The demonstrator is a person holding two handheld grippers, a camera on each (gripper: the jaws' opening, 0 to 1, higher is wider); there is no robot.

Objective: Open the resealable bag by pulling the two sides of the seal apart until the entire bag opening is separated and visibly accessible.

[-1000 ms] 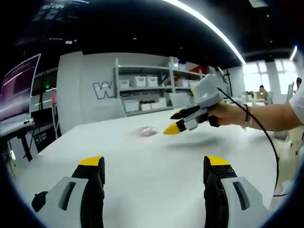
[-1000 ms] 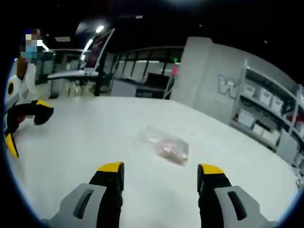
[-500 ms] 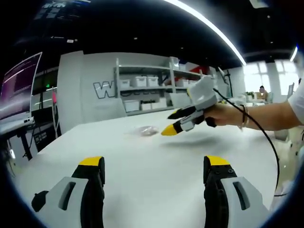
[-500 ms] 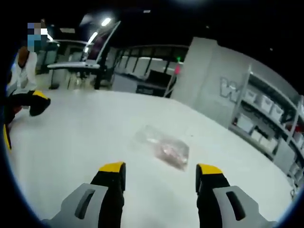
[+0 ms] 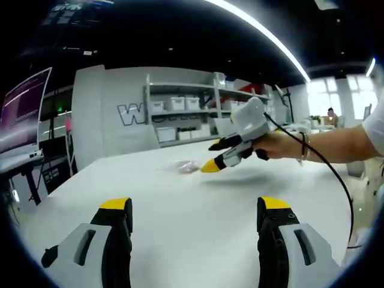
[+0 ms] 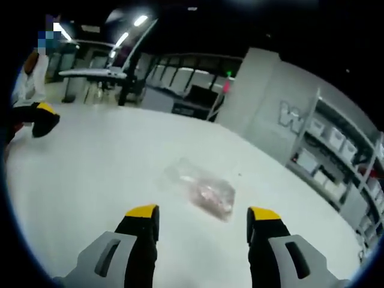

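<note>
White counter [image 6: 90,174] ran wide under dim ceiling lights, with shelves [image 5: 186,111] of bins along the far wall. On it lay the bag [image 6: 201,191], clear and flat, something pinkish inside, resting just ahead of the right tongs [image 6: 203,215] and between the lines of their jaws. In the left gripper view it showed as a small pale patch [image 5: 185,166] far across the counter, just beside the yellow tip of the right tongs [image 5: 215,162].

Both jaws of the right tongs stood wide apart and held nothing. The left tongs [image 5: 195,207] were likewise wide and empty, well apart from the bag.

Nothing yet gripped the seal, and which edge carried it could not be told. The approach probably wanted the right tongs low and nearly level with the counter, so one jaw could slip under a single lip of the mouth, not both layers. The left tongs would likely need to come in from the opposite side for the other lip. Thin film on a smooth top may slide away, so a slow close seemed wise.
</note>
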